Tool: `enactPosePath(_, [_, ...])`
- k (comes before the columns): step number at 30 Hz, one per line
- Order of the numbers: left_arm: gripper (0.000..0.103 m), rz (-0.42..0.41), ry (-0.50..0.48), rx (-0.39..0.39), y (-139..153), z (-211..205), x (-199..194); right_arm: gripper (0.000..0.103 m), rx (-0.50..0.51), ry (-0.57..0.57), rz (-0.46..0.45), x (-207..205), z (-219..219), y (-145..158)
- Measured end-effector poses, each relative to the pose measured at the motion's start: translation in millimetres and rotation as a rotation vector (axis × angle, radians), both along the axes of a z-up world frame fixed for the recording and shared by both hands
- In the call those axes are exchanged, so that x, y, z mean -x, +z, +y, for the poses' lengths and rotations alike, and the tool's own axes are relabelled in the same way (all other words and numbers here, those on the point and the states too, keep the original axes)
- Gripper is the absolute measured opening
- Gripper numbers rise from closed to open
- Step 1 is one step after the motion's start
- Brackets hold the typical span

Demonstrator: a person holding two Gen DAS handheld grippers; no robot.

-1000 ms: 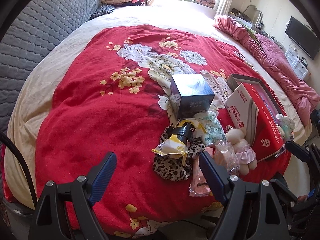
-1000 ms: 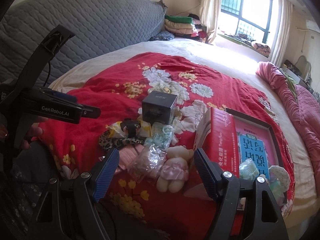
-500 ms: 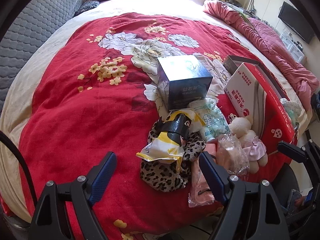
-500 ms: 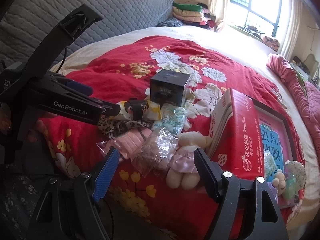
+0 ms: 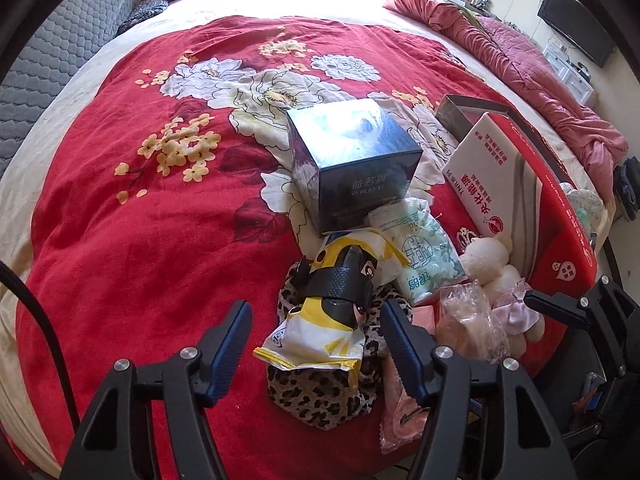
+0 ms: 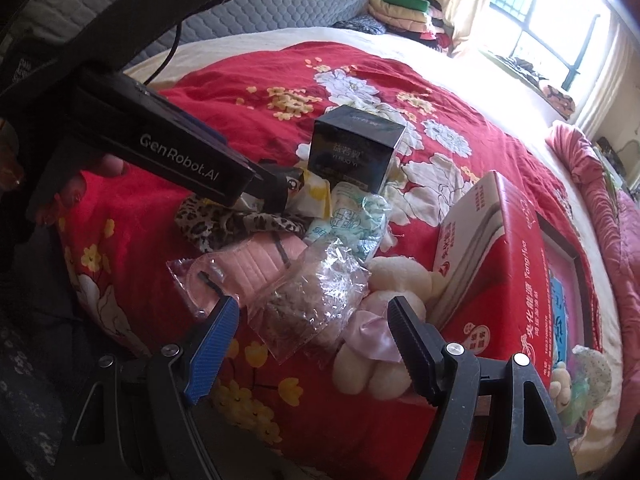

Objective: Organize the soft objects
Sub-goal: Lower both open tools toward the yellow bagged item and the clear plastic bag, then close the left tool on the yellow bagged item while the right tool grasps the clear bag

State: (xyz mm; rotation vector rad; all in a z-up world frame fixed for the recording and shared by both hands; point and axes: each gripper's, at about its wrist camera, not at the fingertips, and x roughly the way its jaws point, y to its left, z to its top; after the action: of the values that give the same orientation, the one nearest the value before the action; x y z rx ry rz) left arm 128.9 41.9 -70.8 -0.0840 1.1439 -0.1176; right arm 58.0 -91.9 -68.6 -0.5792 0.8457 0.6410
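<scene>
With the left gripper (image 5: 316, 334) closing its jaws around the yellow packet (image 5: 320, 336) atop the leopard cloth (image 5: 320, 396) below the dark box (image 5: 352, 164), only the packet should be pinched, while the right gripper (image 6: 312, 344) is held wide apart, empty.

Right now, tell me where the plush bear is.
In the right wrist view, the plush bear lies on the red blanket between the crinkly clear bag and the red box.

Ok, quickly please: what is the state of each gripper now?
Left gripper: closing around the yellow packet, not gripping yet.
Right gripper: open, holding nothing, above the clear plastic bag.
</scene>
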Motion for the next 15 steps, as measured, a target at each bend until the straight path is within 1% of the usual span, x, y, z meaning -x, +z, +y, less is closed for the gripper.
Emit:
enactPosePath(2, [0.066, 0.001, -0.003, -0.005, -1.5, 0.4, -0.1, 0.078, 0.03, 0.015, -0.019, -2.0, 3.5, -6.2])
enactPosePath(4, [0.063, 0.005, -0.004, -0.007, -2.9, 1.6, -0.4, 0.078, 0.04, 0.033, -0.018, -5.1, 6.2, -11.9])
enactPosePath(5, [0.059, 0.008, -0.006, -0.002, -3.3, 2.1, -0.8, 0.078, 0.054, 0.036, -0.026, -6.6, 7.8, -14.5])
enactPosePath(7, [0.057, 0.014, -0.011, 0.014, -4.6, 3.1, -3.5, 0.078, 0.082, 0.055, -0.033, -8.1, 11.2, -19.4])
enactPosePath(8, [0.055, 0.014, -0.016, 0.02, -4.6, 2.5, -4.3, 0.075, 0.089, 0.058, -0.041, -9.2, 12.0, -21.5])
enactPosePath(9, [0.053, 0.014, -0.022, 0.022, -4.7, 1.3, -4.7, 0.069, 0.091, 0.062, -0.041, -10.8, 12.5, -22.9])
enactPosePath(10, [0.051, 0.016, -0.028, 0.026, -5.0, 0.0, -5.8, 0.066, 0.084, 0.065, -0.037, -12.3, 12.6, -23.4])
enactPosePath(12, [0.048, 0.029, -0.041, 0.038, -7.4, -3.1, -9.0, 0.064, 0.073, 0.058, -0.025, -17.9, 11.1, -24.8])
enactPosePath(15, [0.047, 0.039, -0.057, 0.005, -10.7, -10.3, -13.9, 0.06, 0.042, 0.046, -0.012, -22.2, 8.1, -25.3])
